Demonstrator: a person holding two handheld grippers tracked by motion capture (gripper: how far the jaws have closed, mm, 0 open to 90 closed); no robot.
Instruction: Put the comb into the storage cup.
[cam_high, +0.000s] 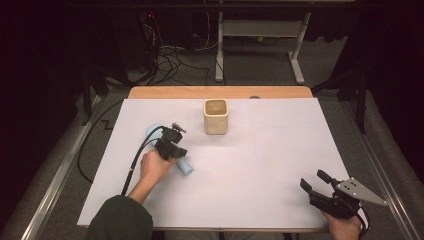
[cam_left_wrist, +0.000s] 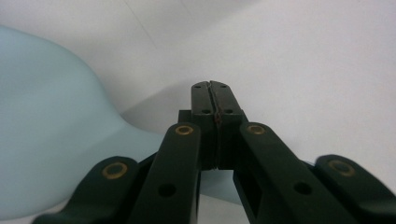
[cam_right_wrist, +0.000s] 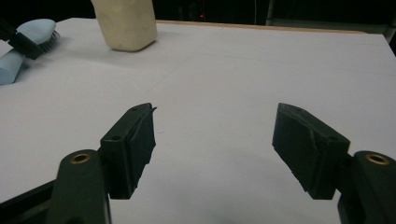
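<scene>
Nearest, at the right front corner of the white-covered tabletop (cam_high: 260, 175), the right tongs (cam_high: 313, 181) rest in a hand with their jaws standing well apart and nothing between them; in the right gripper view (cam_right_wrist: 214, 140) bare white surface shows through the gap. They sit close to the near edge and the right edge, with a grey three-cornered plate on top.

Further in on the left, the left tongs (cam_high: 176, 142) are held low over the pale blue plastic brush (cam_high: 184, 166) with its thick rounded handle. In the left gripper view the jaws (cam_left_wrist: 214, 100) are pressed flat together, with nothing caught between them, and the brush's smooth, pale blue body (cam_left_wrist: 51, 140) curves away just beside and beneath them. From the right gripper view the brush (cam_right_wrist: 28, 44) shows a rounded head with dark bristles at its underside, and the handle slants towards the near side. It lies on the left half of the tabletop, well clear of the left edge.

Beyond, near the far middle, stands a cream square-sided ceramic cup (cam_high: 216, 116), upright, its mouth open; its inside looks empty. Wide open surface lies between cup, brush and right tongs. A strip of bare wood (cam_high: 220, 92) runs along the far edge.
</scene>
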